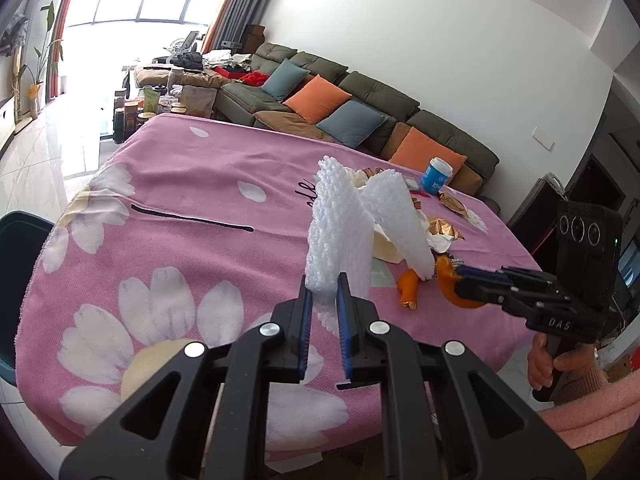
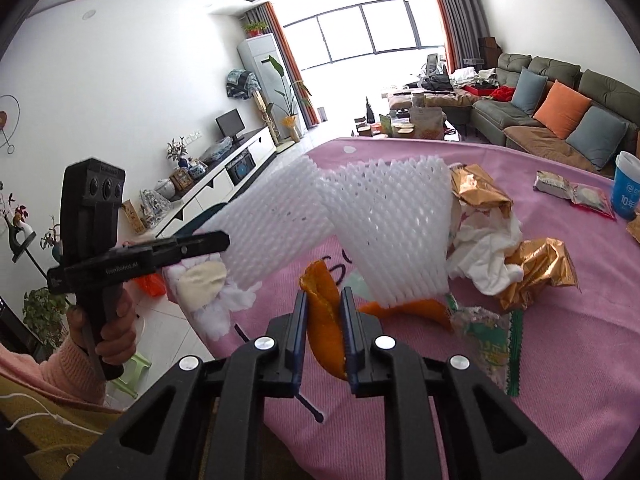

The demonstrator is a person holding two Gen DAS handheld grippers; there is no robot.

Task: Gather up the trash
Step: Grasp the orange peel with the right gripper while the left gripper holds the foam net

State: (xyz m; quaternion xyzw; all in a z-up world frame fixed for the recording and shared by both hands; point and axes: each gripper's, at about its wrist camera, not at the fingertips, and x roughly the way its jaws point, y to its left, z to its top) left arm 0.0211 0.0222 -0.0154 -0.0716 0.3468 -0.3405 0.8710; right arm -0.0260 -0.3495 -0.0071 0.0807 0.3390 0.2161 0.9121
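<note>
A white foam net sleeve (image 1: 340,224) hangs folded above the pink flowered tablecloth (image 1: 180,248), with my left gripper (image 1: 324,280) shut on its lower edge. From the right wrist view the same foam net sleeve (image 2: 384,216) stretches from the left gripper (image 2: 224,240) across the trash pile. My right gripper (image 2: 324,293) is shut on a curled orange peel (image 2: 324,312), lifted just off the cloth; in the left wrist view that right gripper (image 1: 458,282) and its orange peel (image 1: 445,276) sit to the right. A second peel (image 2: 416,308) lies on the cloth under the net.
Gold wrappers (image 2: 536,272), crumpled white tissue (image 2: 484,252), a green-white wrapper (image 2: 488,340), a snack packet (image 2: 576,194) and a blue cup (image 2: 628,188) lie on the table. A dark teal object (image 1: 20,280) stands off the table's left edge. A sofa (image 1: 360,96) runs behind.
</note>
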